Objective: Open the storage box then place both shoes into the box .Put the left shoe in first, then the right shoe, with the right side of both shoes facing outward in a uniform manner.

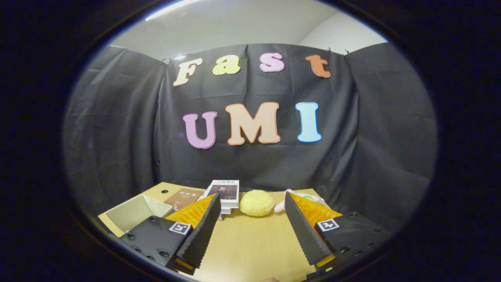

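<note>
The wooden table (pixel 250 243) is spreading across the bottom of the frame under my gripper (pixel 252 203), whose fingers I am holding spread wide apart, grasping nothing. The open storage box (pixel 133 213) is sitting at lower left, beyond my left finger. A stack of books (pixel 225 194) is lying ahead, a yellow plush bun (pixel 256 203) just right of it, and a pink soft toy (pixel 281 205) is peeking out behind my right finger.

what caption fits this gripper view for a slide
Open gripper above the wooden table, facing a yellow bun-shaped toy, stacked books and an open beige box.
</note>
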A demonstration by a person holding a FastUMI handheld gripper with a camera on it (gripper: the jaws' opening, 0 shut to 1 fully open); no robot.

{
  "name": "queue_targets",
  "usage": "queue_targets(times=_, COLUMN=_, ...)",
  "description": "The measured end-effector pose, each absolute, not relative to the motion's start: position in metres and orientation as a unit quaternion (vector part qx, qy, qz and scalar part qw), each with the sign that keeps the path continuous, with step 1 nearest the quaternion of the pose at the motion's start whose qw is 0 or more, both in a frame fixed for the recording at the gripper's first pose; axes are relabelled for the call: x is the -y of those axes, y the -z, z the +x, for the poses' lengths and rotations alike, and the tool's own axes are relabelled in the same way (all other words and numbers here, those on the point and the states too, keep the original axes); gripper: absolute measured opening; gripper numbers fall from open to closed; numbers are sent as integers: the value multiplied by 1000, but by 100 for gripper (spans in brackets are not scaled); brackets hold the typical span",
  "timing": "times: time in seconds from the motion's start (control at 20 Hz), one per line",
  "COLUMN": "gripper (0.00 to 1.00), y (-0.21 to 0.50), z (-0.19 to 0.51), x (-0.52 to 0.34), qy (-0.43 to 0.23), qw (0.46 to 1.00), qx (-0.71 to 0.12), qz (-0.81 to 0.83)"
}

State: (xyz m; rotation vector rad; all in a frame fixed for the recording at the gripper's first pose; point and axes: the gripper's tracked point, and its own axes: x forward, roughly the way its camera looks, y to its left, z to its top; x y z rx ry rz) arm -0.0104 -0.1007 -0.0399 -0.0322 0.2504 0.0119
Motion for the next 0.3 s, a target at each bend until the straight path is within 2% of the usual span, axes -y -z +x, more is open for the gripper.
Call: queue_targets(times=0.3, gripper=100, y=36, z=-13, x=88, qy=-3, qw=994, qx=-112, qz=-20)
